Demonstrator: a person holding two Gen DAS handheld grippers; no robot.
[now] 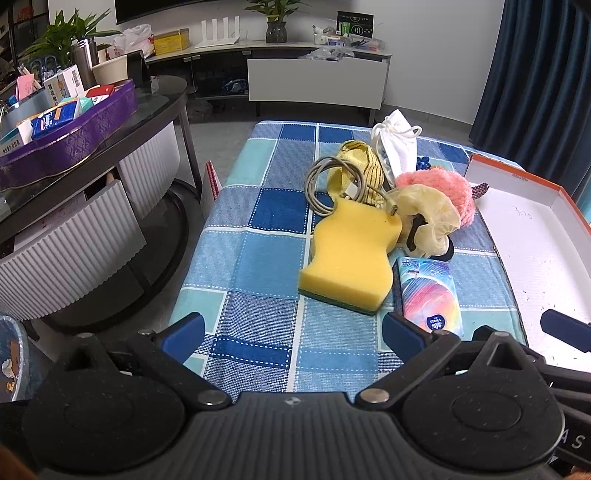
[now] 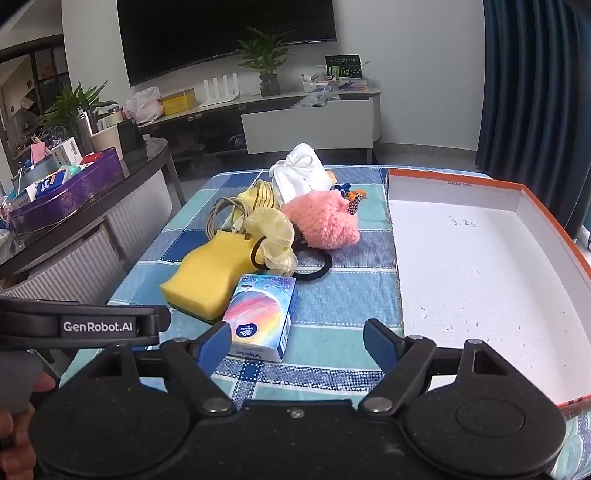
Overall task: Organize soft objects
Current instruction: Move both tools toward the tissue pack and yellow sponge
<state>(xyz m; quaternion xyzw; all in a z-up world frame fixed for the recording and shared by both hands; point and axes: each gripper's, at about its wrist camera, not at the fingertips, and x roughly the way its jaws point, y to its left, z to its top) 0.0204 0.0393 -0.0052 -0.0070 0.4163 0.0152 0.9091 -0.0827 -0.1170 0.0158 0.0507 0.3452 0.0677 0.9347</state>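
A dark wall-mounted television (image 2: 229, 33) hangs above a long low media cabinet (image 2: 306, 122). On the cabinet stand a potted plant (image 2: 267, 70), a white router with four upright antennas (image 2: 221, 90), a yellow box (image 2: 179, 100) and a white plastic bag (image 2: 144, 104). At left, a dark glass-topped side unit (image 1: 122, 136) carries a purple tray (image 1: 70, 142) filled with small cartons. Dark blue curtains (image 1: 535, 74) cover the right side.
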